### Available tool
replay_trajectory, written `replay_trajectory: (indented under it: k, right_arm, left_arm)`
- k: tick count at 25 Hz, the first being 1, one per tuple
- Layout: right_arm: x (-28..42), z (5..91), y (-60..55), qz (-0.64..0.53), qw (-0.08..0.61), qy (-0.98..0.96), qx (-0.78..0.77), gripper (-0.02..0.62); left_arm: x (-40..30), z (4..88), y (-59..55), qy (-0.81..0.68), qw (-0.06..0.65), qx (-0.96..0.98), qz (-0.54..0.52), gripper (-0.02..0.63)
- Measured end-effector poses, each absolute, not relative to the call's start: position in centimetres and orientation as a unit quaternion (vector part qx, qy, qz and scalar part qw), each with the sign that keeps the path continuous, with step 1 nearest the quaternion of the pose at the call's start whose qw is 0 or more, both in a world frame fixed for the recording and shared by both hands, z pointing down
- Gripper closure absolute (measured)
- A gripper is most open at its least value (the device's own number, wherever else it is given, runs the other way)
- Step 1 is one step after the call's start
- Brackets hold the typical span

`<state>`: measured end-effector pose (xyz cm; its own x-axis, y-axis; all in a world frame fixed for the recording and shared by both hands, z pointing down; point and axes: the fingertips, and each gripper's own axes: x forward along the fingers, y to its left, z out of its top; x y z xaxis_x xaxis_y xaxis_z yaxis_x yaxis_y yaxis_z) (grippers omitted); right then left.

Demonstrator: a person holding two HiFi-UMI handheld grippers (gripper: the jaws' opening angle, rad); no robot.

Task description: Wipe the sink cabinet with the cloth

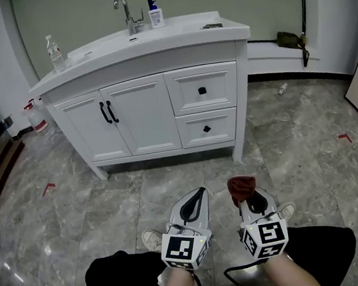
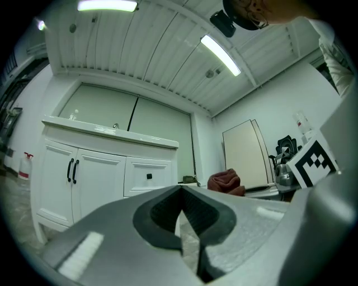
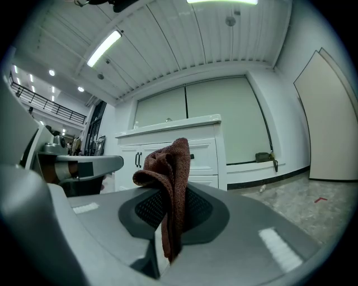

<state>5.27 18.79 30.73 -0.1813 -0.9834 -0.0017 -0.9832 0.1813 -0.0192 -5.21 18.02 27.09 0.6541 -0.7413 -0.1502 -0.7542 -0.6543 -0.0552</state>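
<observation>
The white sink cabinet (image 1: pixel 155 109) stands ahead against the wall, with two doors at left and two drawers at right. It also shows in the left gripper view as the cabinet (image 2: pixel 100 167) and in the right gripper view as the cabinet (image 3: pixel 184 151). My right gripper (image 1: pixel 245 196) is shut on a dark red cloth (image 1: pixel 241 187), which sticks up bunched from its jaws; the cloth (image 3: pixel 168 184) fills the middle of the right gripper view. My left gripper (image 1: pixel 198 195) is shut with nothing in it. Both grippers are held low, well short of the cabinet.
On the counter are a chrome tap (image 1: pixel 127 14), a soap bottle (image 1: pixel 155 16) and a water bottle (image 1: pixel 56 54). A red-capped jug (image 1: pixel 36 118) stands on the floor left of the cabinet. A small bottle (image 1: pixel 282 88) lies on the marble floor (image 1: pixel 296 150) at right.
</observation>
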Motion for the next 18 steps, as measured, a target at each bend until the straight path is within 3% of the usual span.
replay_trajectory:
  k: [18]
  right_arm:
    - [4.54,31.28,18.85,-0.001,0.002,0.772,-0.636,0.518]
  left_arm:
    - [-5.63,27.89,17.66,0.41,0.047,-0.909,0.054,0.606]
